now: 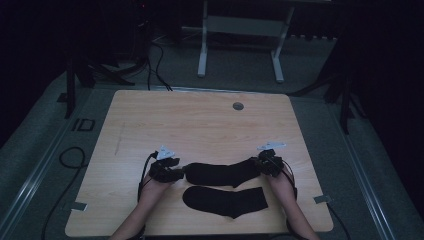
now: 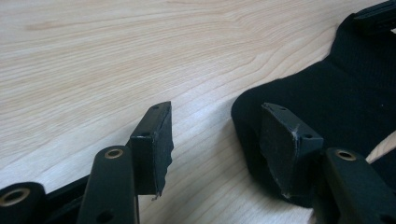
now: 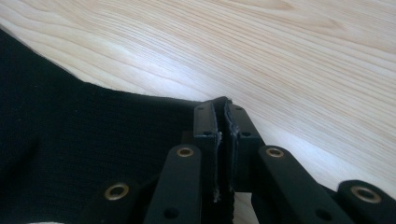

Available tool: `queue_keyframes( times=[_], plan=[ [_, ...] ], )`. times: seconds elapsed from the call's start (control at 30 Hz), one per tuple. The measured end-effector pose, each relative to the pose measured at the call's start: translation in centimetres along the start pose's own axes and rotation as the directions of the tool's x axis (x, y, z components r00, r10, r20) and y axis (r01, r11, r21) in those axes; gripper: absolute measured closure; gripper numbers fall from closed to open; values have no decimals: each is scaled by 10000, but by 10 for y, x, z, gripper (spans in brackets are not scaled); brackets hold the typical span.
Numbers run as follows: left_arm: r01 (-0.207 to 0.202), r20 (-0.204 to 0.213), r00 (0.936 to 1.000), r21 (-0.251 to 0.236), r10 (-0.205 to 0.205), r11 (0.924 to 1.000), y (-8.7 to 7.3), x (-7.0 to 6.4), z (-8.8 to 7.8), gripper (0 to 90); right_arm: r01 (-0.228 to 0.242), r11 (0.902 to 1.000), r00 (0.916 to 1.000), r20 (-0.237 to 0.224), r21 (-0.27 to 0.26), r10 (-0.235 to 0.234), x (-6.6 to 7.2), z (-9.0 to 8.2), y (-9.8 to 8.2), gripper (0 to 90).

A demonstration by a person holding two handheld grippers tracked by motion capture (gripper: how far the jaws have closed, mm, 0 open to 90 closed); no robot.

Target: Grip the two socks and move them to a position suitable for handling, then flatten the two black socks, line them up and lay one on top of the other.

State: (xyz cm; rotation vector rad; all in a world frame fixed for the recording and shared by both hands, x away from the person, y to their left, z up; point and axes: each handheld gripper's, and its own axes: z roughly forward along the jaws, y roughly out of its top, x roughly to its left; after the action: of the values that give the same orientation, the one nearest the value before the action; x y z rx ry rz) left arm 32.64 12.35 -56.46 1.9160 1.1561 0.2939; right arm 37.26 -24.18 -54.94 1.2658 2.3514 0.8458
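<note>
1. Two black socks lie on the table [image 1: 210, 125], in its near half. The far sock [image 1: 222, 173] stretches sideways between the two grippers; the near sock [image 1: 225, 201] lies just in front of it, closer to the person, the two close together.

2. The left gripper [image 1: 175, 172] rests low at the far sock's left end. The left forearm comes up from the bottom edge and slants slightly right, with the hand wrapped around the gripper's body and the jaws pointing right, towards the sock.

3. In the left gripper view the left gripper [image 2: 215, 140] has its jaws spread. One pad stands over bare wood, the other over the rounded end of the far sock [image 2: 336, 93]. The gap between them is bare wood and the sock's edge; neither pad presses the cloth.

4. The right gripper [image 1: 261, 164] sits at the far sock's right end. The right forearm rises from the bottom right and leans left, the hand behind the gripper, the jaws pointing left and down at the sock.

5. In the right gripper view the right gripper [image 3: 224, 116] has its jaws pressed together at the far sock's [image 3: 70, 140] edge. A fold of black cloth appears pinched between the pads, right at the sock's corner.

6. Both grey plates face up, and both hands stay low near the tabletop.
</note>
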Motion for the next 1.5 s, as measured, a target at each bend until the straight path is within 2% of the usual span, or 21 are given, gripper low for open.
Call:
queue_keyframes(
  times=[0.13,0.23,0.3,0.37,0.43,0.5,0.63,0.8,0.87,0.9,0.93,1.0,1.07,1.23,1.4,1.5],
  plan=[
    [-274,183,9995,122,272,9995,4,-7,5,487,-136,9999,9998,125,-26,136,-5,-7,-9,830],
    [-442,388,9983,227,433,9988,7,-12,9,508,-460,9989,9987,196,-90,462,-10,-13,-17,800],
    [-551,474,9974,350,534,9979,9,-15,12,508,-657,9978,9978,-8,-91,657,-13,-15,-22,761],
    [-567,561,9970,445,542,9974,10,-17,15,508,-684,9977,9973,-254,-34,683,-15,-19,-23,645],
    [-686,581,9962,644,649,9956,11,-19,17,508,-825,9964,9960,-356,-172,819,-18,-23,-24,626],
    [-837,603,9950,702,796,9940,10,-20,19,527,-760,9969,9962,-437,-197,750,-20,-25,-22,620],
    [-1060,509,9935,837,1020,9908,7,-21,25,545,-496,9988,9975,-497,56,498,-17,-21,-21,642],
    [-1198,288,9926,881,1177,9889,8,-22,26,724,-458,9987,9979,-453,204,467,-15,-16,-21,730],
    [-1203,319,9925,846,1180,9891,8,-22,26,835,-398,9990,9982,-432,220,407,-15,-15,-20,769],
    [-1203,319,9925,846,1180,9891,8,-22,26,856,-362,9991,9984,-435,220,371,-15,-15,-19,791],
    [-1384,533,9895,890,1341,9864,8,-24,27,862,-306,9993,9987,-410,206,315,-14,-15,-19,816],
    [-1394,508,9895,831,1355,9867,10,-25,27,870,-212,9996,9992,-348,193,219,-13,-15,-17,848],
    [-1263,470,9913,725,1231,9893,12,-25,25,871,-176,9998,9996,-207,15,176,-11,-16,-15,858],
    [-953,619,9937,352,931,9948,24,-22,12,874,-123,9982,9995,-285,-593,107,-8,-32,-3,860],
    [-894,748,9932,-48,895,9960,35,-21,-10,874,-66,9926,9975,-712,-1212,-20,-2,-58,9,860],
    [-865,1011,9910,-208,882,9960,41,-22,-27,874,28,9881,9954,-938,-1538,-174,4,-75,12,860]
  ],
)
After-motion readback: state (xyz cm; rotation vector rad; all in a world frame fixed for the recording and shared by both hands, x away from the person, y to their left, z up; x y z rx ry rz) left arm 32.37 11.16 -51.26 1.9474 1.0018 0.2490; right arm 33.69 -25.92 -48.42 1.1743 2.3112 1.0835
